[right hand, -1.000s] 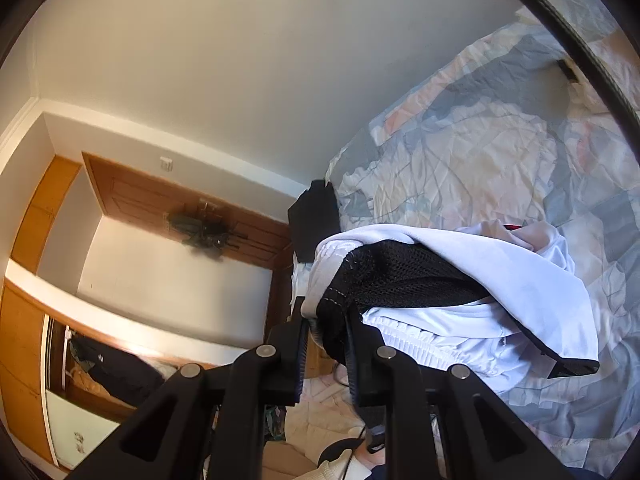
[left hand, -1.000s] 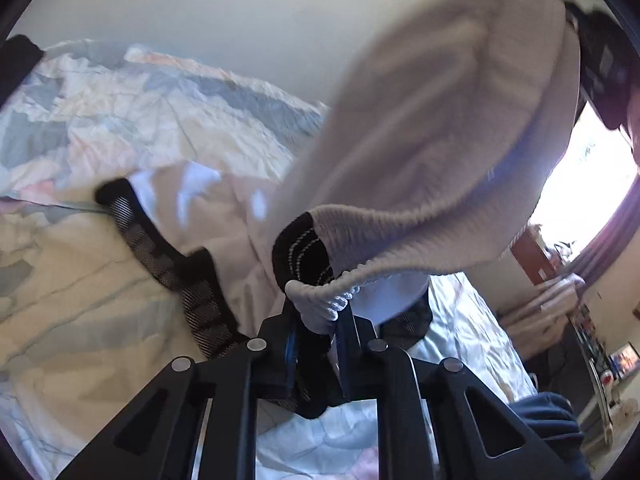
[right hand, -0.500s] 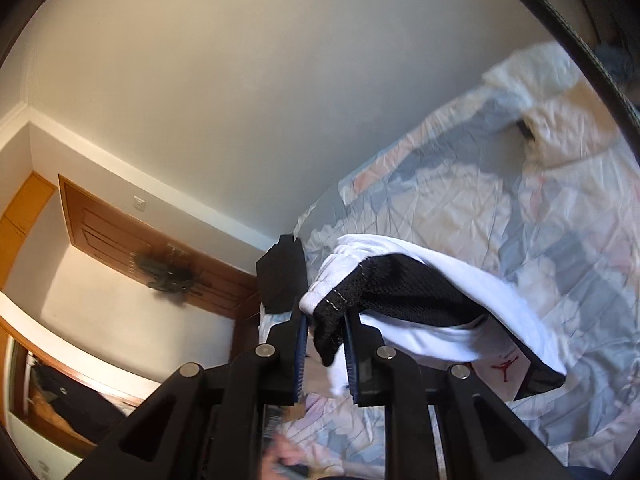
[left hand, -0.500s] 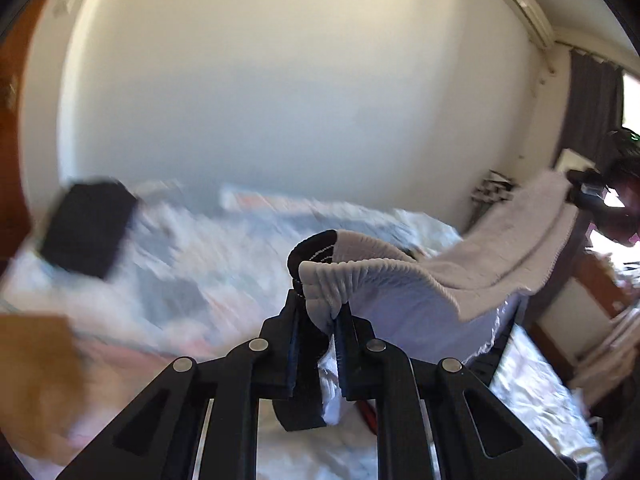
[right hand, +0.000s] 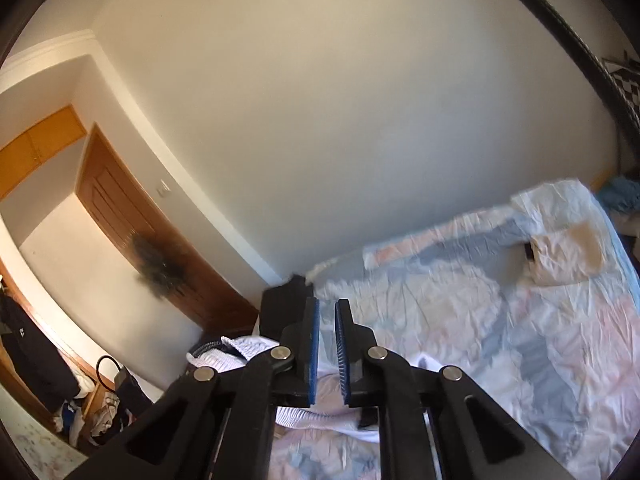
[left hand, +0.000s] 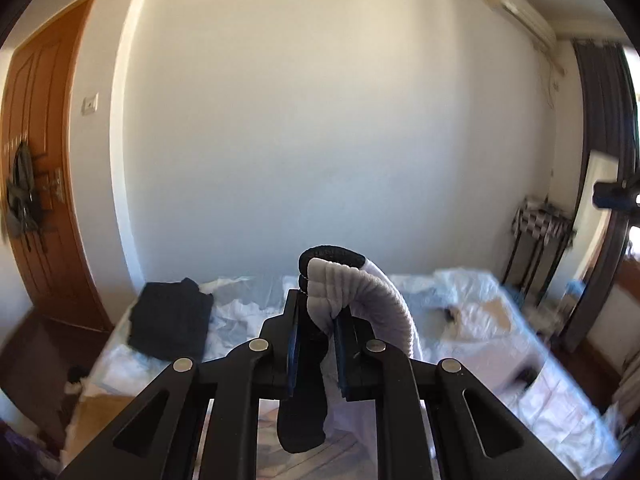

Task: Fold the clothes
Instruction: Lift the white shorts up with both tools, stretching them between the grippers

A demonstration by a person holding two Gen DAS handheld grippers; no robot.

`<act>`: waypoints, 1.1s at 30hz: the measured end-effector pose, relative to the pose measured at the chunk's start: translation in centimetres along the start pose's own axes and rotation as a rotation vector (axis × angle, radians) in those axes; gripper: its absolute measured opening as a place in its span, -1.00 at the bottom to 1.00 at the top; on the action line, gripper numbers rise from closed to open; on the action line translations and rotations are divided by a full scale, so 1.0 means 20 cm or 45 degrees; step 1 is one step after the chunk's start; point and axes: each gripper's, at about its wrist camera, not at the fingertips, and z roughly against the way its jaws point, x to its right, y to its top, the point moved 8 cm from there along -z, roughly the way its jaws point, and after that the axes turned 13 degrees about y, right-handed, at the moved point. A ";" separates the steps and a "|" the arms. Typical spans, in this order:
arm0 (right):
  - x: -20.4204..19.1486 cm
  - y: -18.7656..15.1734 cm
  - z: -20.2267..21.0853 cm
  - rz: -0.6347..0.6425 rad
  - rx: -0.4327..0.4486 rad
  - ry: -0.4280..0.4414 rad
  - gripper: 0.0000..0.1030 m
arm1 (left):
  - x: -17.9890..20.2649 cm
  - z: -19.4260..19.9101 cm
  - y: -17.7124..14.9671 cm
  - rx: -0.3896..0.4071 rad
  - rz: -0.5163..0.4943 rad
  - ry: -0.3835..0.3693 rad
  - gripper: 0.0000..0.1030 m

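Observation:
My left gripper [left hand: 318, 320] is shut on the ribbed waistband of white shorts with black mesh trim [left hand: 360, 292]. The shorts arch up over the fingers and hang down behind them toward the bed [left hand: 480, 344]. In the right wrist view my right gripper [right hand: 327, 344] holds nothing, its blue pads a narrow gap apart. The white shorts [right hand: 244, 350] lie below and to the left of it, partly hidden by the fingers. A folded black garment [right hand: 280, 308] sits at the bed's far corner, and shows too in the left wrist view [left hand: 172, 320].
The bed [right hand: 520, 340] has a crumpled pastel patchwork cover and a pillow [right hand: 568, 256] by the wall. A wooden door [left hand: 36, 184] stands at left, dark curtains [left hand: 604, 140] and a small rack [left hand: 540, 232] at right. Clothes lie on the floor [right hand: 92, 412].
The right gripper has let go of the shorts, which have dropped below it. The left gripper swung up to face the wall, still gripping the waistband.

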 end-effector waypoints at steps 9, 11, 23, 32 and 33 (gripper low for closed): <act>0.55 -1.01 -0.51 -0.034 -0.450 0.041 -0.29 | 0.08 -0.20 -0.55 -0.164 -0.103 0.005 -0.72; 0.71 -1.25 -0.62 0.047 -0.521 0.006 0.10 | 0.08 -0.20 -0.56 -0.168 -0.116 0.016 -0.72; 0.50 -1.97 -0.99 1.331 -0.284 -0.114 0.88 | 0.10 -0.19 -0.36 -0.218 -0.061 0.023 -0.72; 0.33 -2.06 -1.23 1.629 0.006 -0.267 0.86 | 0.20 -0.24 -0.28 -0.241 -0.016 0.008 -0.72; 0.32 -2.05 -1.26 1.642 0.031 -0.296 0.86 | 0.21 -0.24 -0.28 -0.242 -0.017 0.000 -0.72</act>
